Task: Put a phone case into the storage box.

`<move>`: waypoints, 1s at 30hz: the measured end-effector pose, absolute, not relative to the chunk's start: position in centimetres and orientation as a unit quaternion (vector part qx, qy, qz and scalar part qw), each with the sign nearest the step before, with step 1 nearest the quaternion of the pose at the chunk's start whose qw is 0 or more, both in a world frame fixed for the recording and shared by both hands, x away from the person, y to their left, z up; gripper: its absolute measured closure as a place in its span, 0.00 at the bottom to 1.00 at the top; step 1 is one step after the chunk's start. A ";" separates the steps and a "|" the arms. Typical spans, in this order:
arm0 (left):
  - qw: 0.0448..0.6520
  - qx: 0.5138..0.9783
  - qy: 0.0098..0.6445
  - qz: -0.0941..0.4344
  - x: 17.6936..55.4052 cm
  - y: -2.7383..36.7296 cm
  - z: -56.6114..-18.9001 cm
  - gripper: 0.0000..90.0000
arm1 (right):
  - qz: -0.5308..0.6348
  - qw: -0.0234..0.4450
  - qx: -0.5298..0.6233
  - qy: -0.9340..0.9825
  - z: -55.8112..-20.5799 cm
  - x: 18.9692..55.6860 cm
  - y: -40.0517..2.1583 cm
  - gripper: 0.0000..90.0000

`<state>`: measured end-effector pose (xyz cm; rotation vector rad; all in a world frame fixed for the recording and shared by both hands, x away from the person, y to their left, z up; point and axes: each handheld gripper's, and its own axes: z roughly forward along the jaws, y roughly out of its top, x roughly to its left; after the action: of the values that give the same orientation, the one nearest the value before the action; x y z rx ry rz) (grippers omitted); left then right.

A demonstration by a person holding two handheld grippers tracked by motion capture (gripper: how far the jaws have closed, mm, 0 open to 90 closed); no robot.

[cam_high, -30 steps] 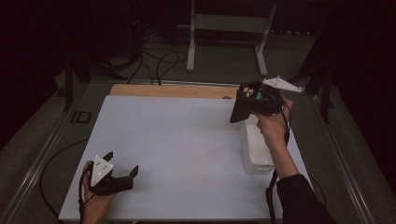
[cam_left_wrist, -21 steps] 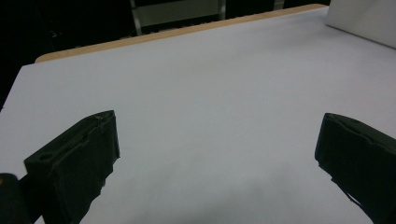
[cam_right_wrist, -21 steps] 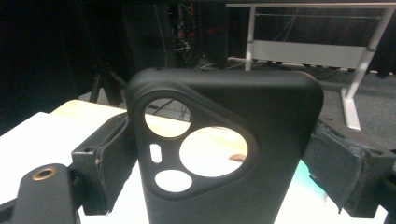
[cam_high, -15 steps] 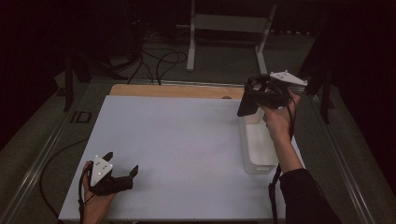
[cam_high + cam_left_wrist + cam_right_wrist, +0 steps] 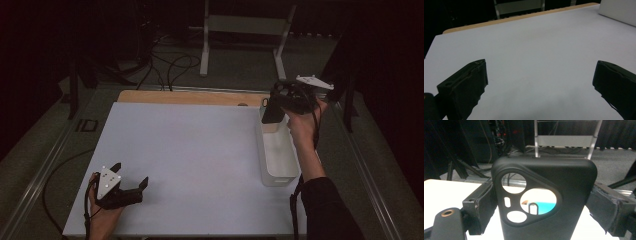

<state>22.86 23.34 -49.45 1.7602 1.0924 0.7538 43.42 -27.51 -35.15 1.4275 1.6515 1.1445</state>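
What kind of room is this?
Probably a lab or workshop: a white table in a dark room, cables on the floor, a metal stand behind, and a person's grippers, the right gripper holding a phone case.

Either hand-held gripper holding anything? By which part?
Right hand-held gripper clamps a black phone case by its two long side edges. Left hand-held gripper is open and holds nothing.

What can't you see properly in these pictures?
- Lower part of the black phone case: cut off by the bottom edge of the right gripper view.
- Inside of the white bin: too washed out in the high view to tell what it holds.
- Left gripper: jaw bases cut off in its own view.
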 end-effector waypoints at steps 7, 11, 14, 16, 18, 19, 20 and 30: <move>0.452 0.713 0.441 0.305 22.8 23.3 -49.4 0.01 | 0.424 0.335 0.557 0.630 -36.0 44.1 -27.7 0.16; 0.452 0.713 0.441 0.305 22.9 23.3 -49.5 0.01 | 0.414 0.333 0.565 0.631 -36.9 44.5 -27.7 0.16; 0.451 0.713 0.441 0.305 22.9 23.3 -49.5 0.01 | 0.408 0.331 0.570 0.631 -37.5 44.8 -27.7 0.16; 0.451 0.713 0.441 0.305 22.9 23.3 -49.5 0.01 | 0.407 0.329 0.571 0.632 -37.8 44.9 -27.7 0.16; 0.451 0.714 0.441 0.305 22.9 23.3 -49.5 0.01 | 0.403 0.327 0.573 0.634 -38.2 45.0 -27.7 0.16; 0.451 0.714 0.441 0.305 22.9 23.3 -49.5 0.01 | 0.401 0.326 0.574 0.635 -38.4 45.1 -27.6 0.16; 0.451 0.713 0.441 0.305 22.9 23.3 -49.5 0.01 | 0.400 0.326 0.575 0.635 -38.5 45.1 -27.6 0.16; 0.453 0.713 0.441 0.304 22.8 23.3 -49.5 0.01 | 0.377 0.329 0.574 0.649 -39.9 45.6 -26.9 0.15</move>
<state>22.82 23.30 -49.50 1.7608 1.0879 0.7509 45.61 -26.95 -39.86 1.5013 1.6977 0.9869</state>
